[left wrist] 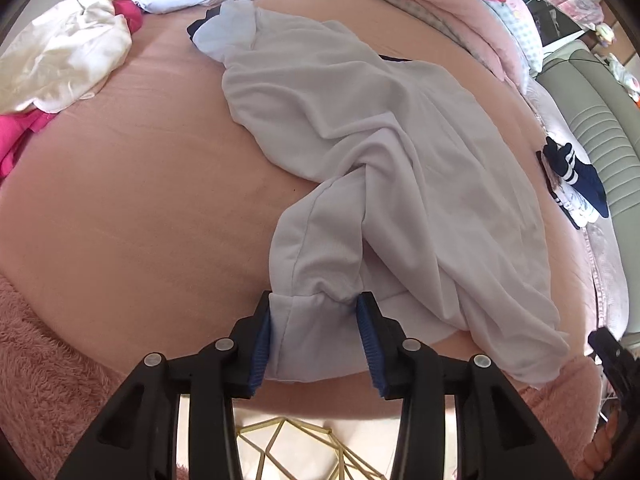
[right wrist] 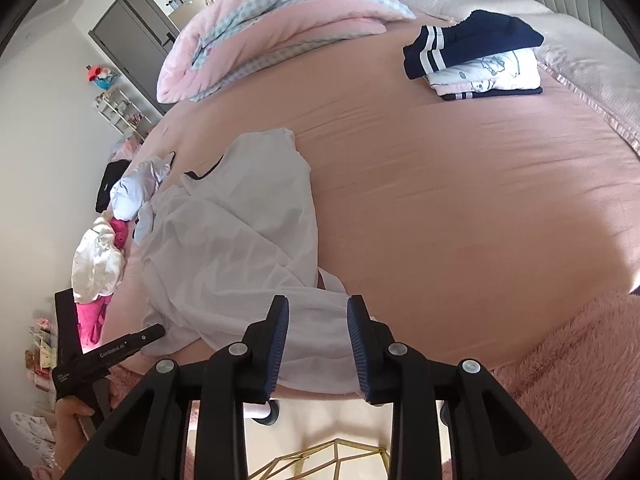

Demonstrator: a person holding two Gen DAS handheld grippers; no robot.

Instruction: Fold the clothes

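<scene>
White lettering reading "GenRobot.AI" is showing on the black arm of the left gripper (right wrist: 154, 334), lying low and to the left of the right claw. Smaller print beneath it is staying too blurred to read.

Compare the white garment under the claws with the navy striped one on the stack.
The white garment sprawls rumpled and unfolded at the near edge; the navy striped garment sits folded atop a stack farther back. The white one is plain, the navy one has white stripes. Both lie on the pink bed.
</scene>
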